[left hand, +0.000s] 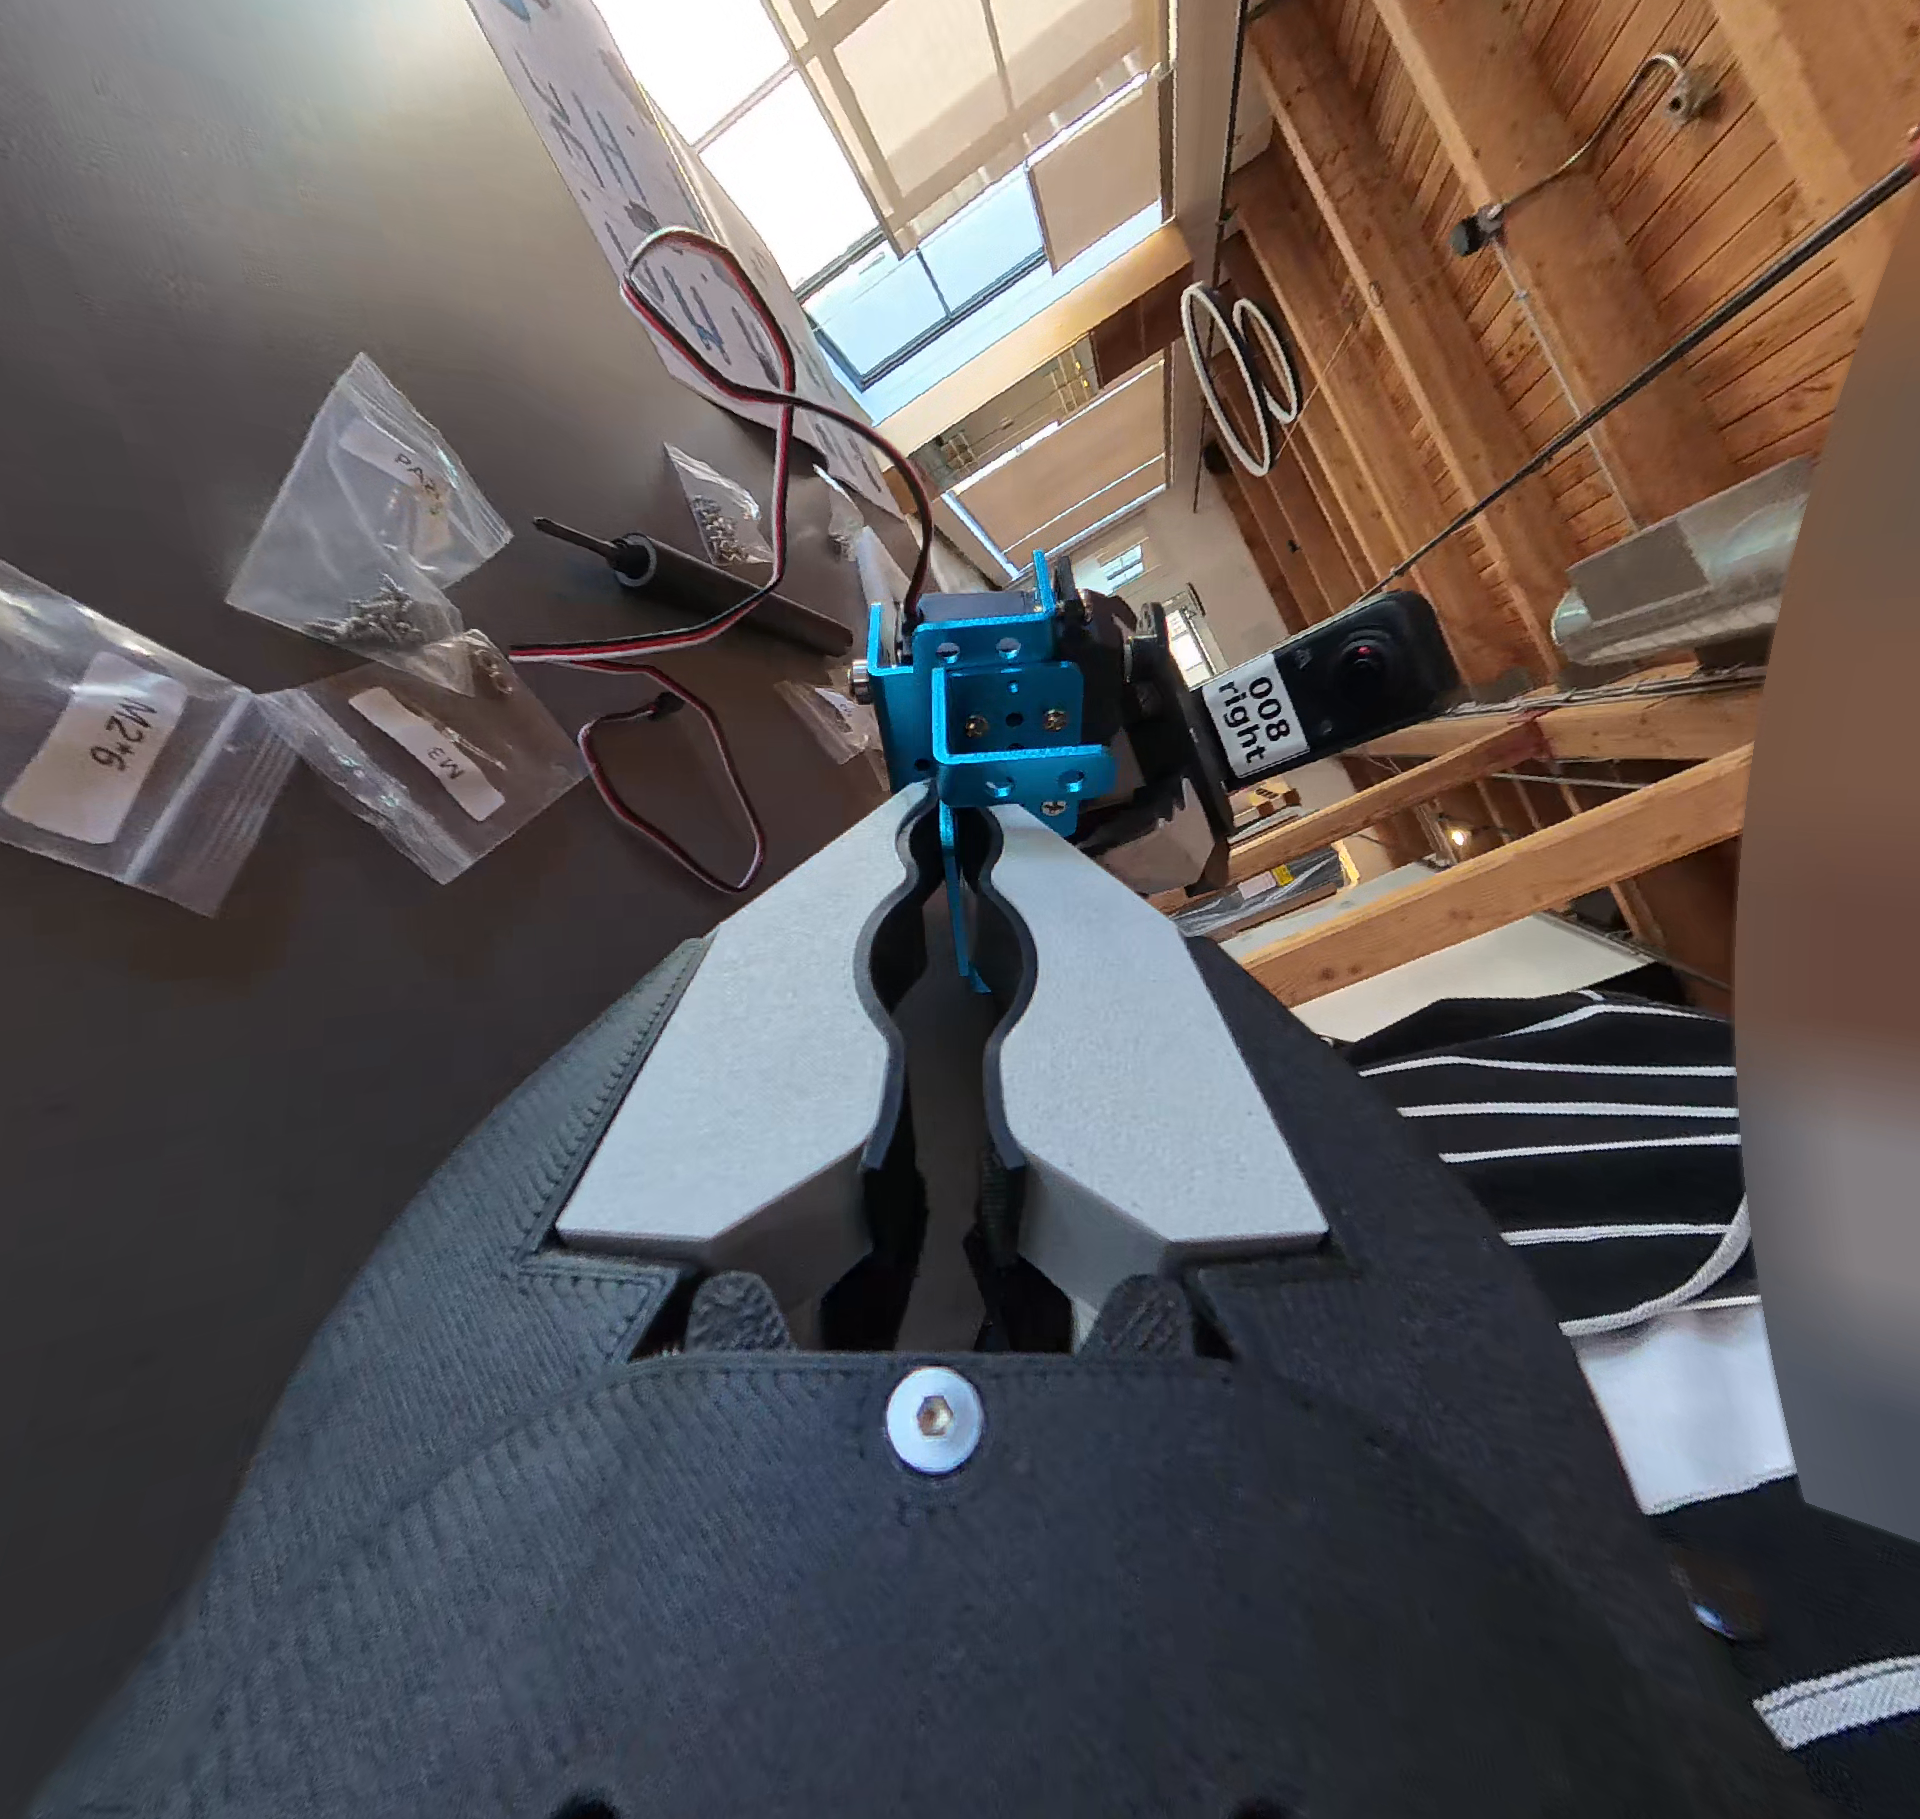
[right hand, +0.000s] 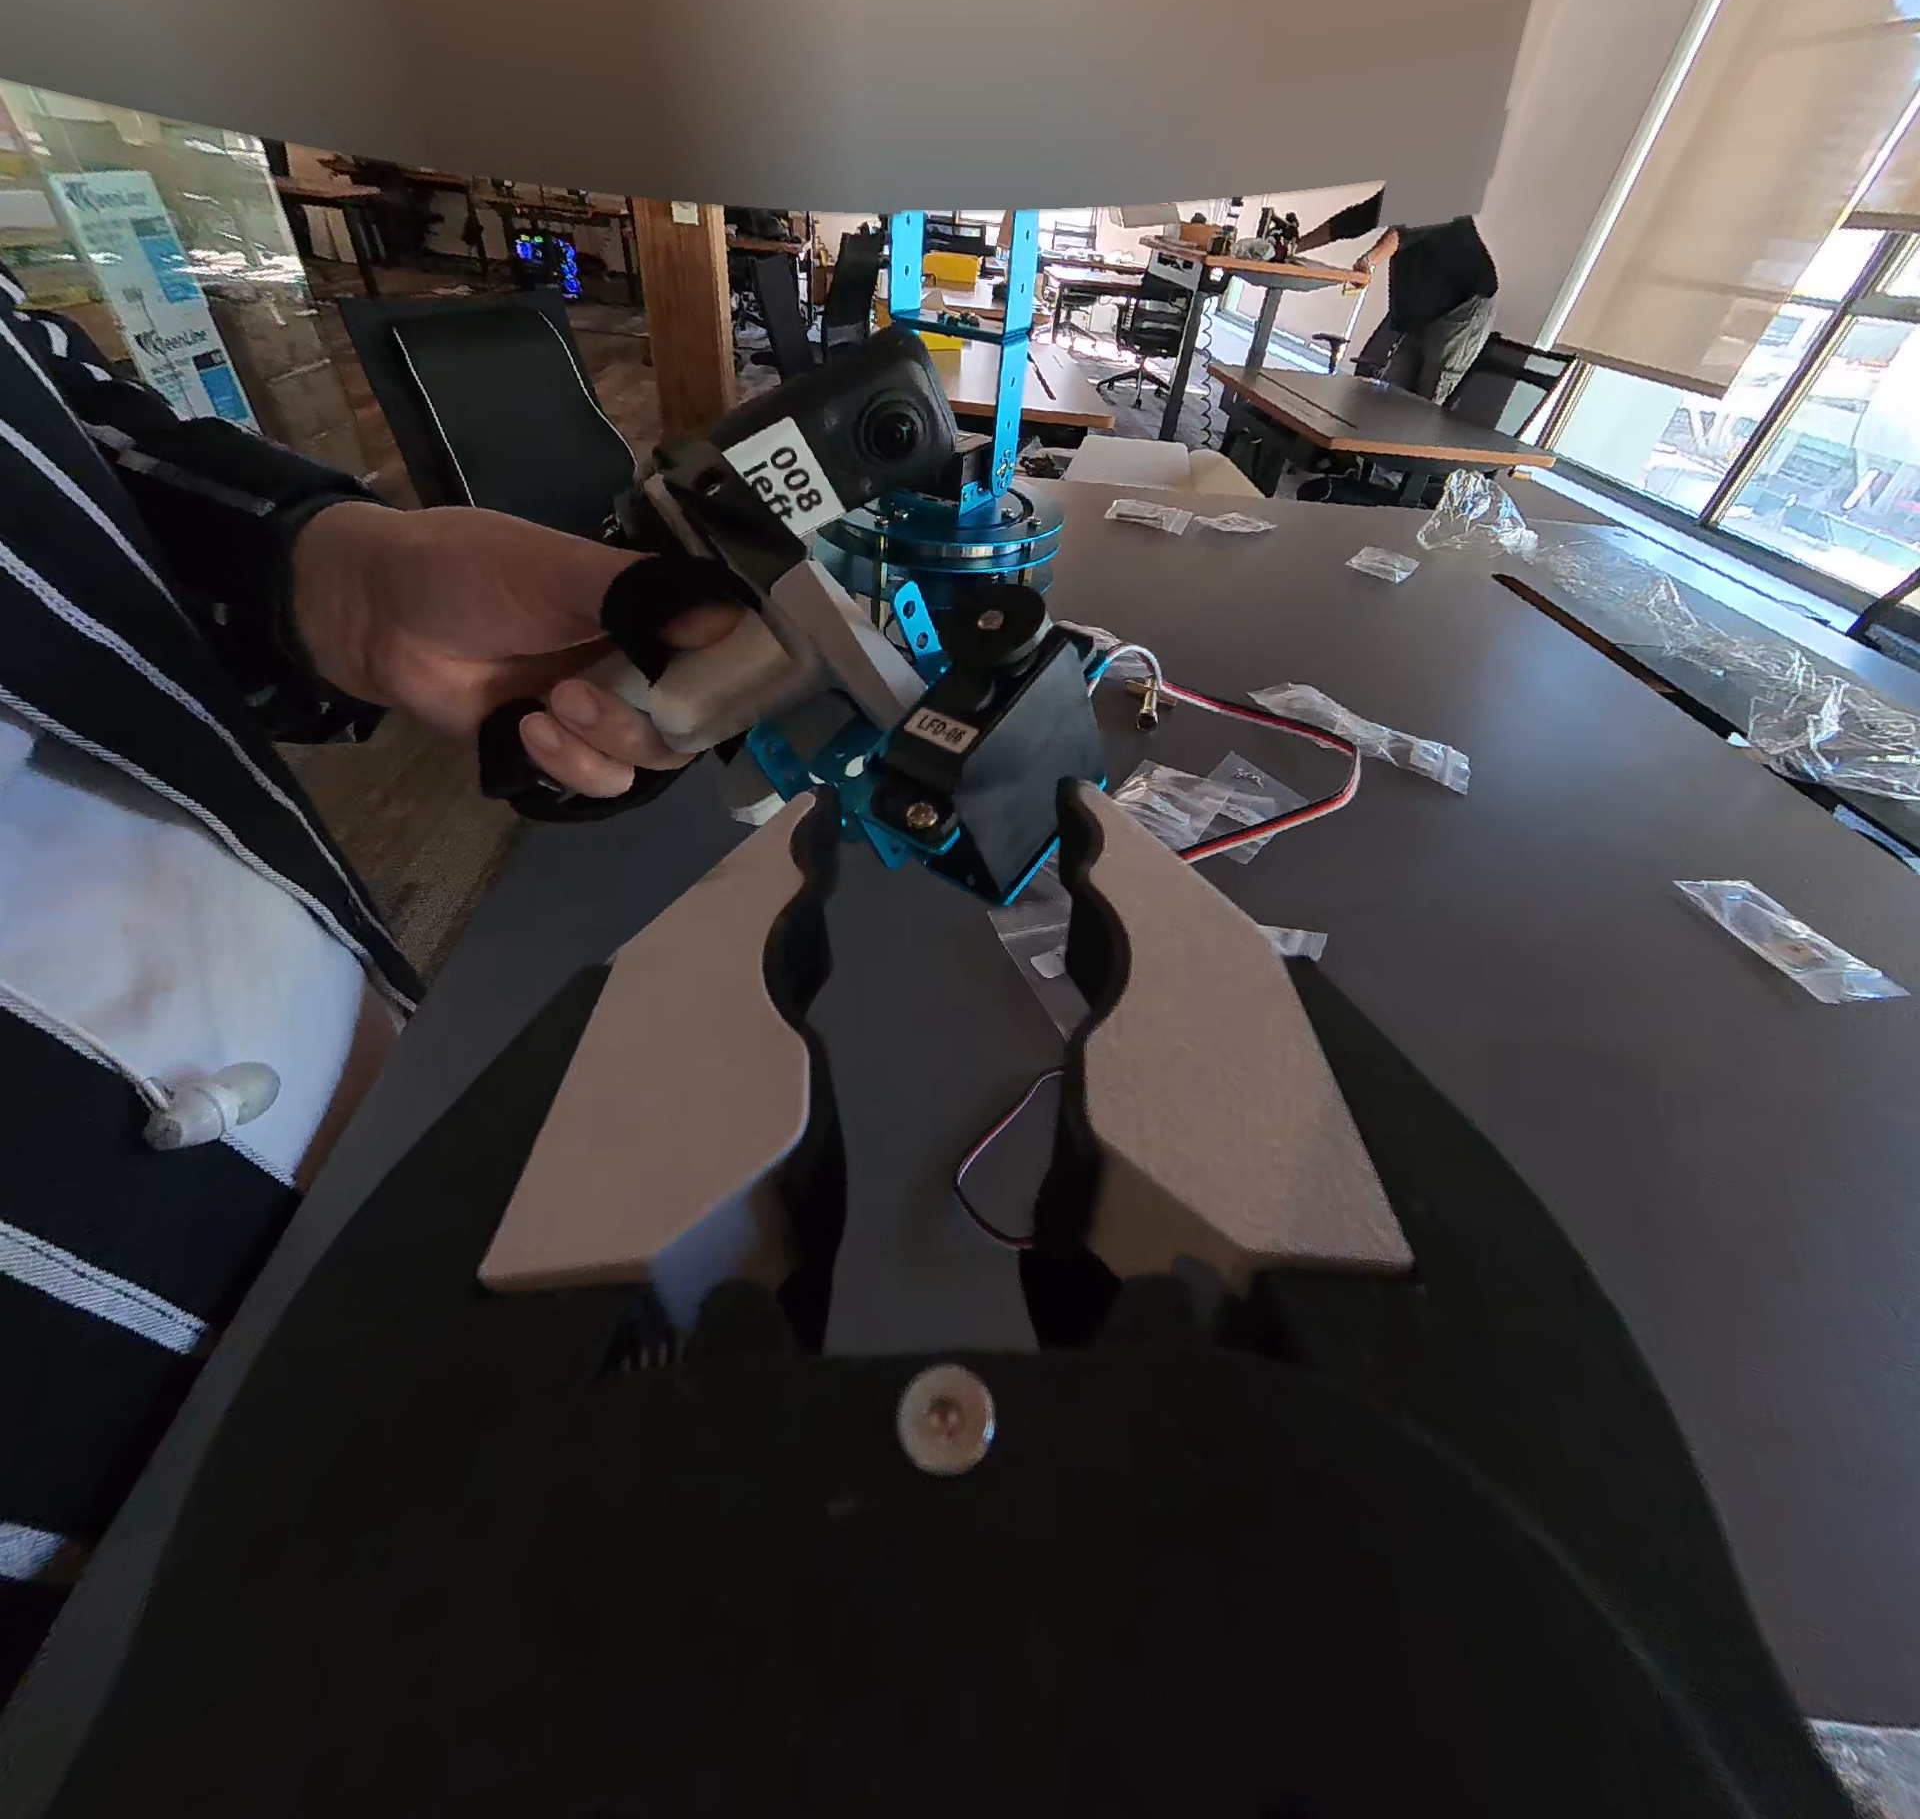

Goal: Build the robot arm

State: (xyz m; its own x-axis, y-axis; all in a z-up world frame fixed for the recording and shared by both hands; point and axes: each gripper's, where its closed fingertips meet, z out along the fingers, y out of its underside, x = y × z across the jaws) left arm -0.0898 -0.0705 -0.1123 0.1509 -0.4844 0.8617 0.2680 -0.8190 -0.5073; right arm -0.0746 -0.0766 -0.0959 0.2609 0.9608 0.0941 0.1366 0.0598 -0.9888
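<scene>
My left gripper [left hand: 961, 824] is shut on a thin blue metal plate that hangs from a blue bracket [left hand: 1003, 720]. The bracket holds a black servo [right hand: 997, 772] above the dark table [right hand: 1507, 1146]. My right gripper [right hand: 945, 808] stands with wide jaws, one fingertip against the blue bracket and the other against the servo body. The servo's red, white and black wire [left hand: 727, 387] loops down to the table. A hand [right hand: 468, 616] holds the left gripper's handle, and that gripper's camera [right hand: 883, 419] shows in the right wrist view.
Small clear bags of screws [left hand: 374, 522] and a black screwdriver [left hand: 707, 585] lie on the table. A blue robot-arm base [right hand: 966, 522] stands behind the servo. Crumpled plastic wrap [right hand: 1714, 647] lies at the right. A person [right hand: 1439, 304] stands at a far desk. Both grippers' tips are close together, under 4 cm apart.
</scene>
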